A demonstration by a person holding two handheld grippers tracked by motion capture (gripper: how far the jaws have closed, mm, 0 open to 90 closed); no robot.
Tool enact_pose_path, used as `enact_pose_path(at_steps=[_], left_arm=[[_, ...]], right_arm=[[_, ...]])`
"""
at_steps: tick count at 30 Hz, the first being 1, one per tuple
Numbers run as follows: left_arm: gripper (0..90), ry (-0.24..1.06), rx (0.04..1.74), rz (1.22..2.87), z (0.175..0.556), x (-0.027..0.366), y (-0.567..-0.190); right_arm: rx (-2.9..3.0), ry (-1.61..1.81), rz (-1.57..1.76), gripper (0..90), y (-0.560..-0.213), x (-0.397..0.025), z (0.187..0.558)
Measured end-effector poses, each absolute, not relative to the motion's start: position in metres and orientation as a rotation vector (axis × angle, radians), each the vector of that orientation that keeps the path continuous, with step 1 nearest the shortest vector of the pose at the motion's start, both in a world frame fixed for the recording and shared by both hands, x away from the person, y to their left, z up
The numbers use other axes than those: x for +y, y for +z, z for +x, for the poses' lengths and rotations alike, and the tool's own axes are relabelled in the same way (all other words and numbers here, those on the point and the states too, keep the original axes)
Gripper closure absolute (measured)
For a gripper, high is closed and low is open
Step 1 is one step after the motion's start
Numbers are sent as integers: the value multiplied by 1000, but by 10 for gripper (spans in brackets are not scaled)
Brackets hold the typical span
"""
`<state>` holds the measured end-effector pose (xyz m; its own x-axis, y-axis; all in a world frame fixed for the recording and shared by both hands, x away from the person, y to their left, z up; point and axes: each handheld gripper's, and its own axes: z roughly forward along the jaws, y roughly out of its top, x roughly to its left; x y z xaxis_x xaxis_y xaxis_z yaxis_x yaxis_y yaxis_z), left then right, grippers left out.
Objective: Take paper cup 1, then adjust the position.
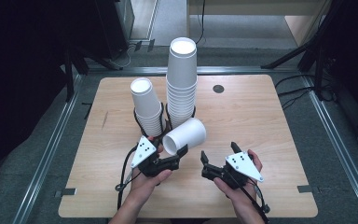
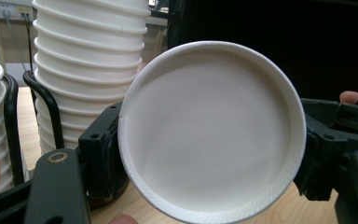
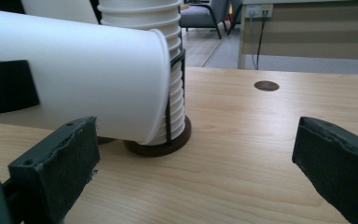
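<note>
Two stacks of white paper cups stand upside down in black wire holders at the table's middle: a short stack (image 1: 144,105) and a tall stack (image 1: 182,77). In front of them my left gripper (image 1: 172,147) is shut on a single white cup (image 1: 186,135), held on its side off the table. The cup's base (image 2: 212,130) faces the left gripper view, with a black jaw pressed on each side. In the right gripper view this cup (image 3: 84,79) hangs at the upper left, its mouth toward the tall stack (image 3: 170,70). My right gripper (image 1: 219,151) is open and empty, to the right of the cup.
The wooden table (image 1: 261,121) has a round hole (image 1: 218,88) at the back right. Bare wood lies ahead of the right gripper (image 3: 196,177). The holder's brown base (image 3: 161,145) sits under the tall stack. Dark stands and cables ring the table.
</note>
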<state>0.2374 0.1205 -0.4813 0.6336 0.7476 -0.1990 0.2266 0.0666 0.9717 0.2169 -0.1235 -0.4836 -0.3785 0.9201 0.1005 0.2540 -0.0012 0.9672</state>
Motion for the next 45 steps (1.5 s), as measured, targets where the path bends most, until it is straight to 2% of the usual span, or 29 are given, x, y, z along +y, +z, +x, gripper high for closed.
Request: enact_pose_path(at_steps=[19, 27, 36, 45], left_arm=[[249, 472, 847, 1470, 238, 116, -482], [248, 472, 829, 1444, 236, 115, -485], [248, 472, 819, 1424, 234, 112, -489], [248, 484, 814, 1395, 233, 114, -488]], right_arm=[[1691, 1536, 1348, 23, -476, -127, 214], [1652, 1710, 1601, 0, -474, -134, 215], [1586, 1853, 1791, 0, -473, -124, 212], [1325, 2004, 2125, 0, -472, -126, 220]])
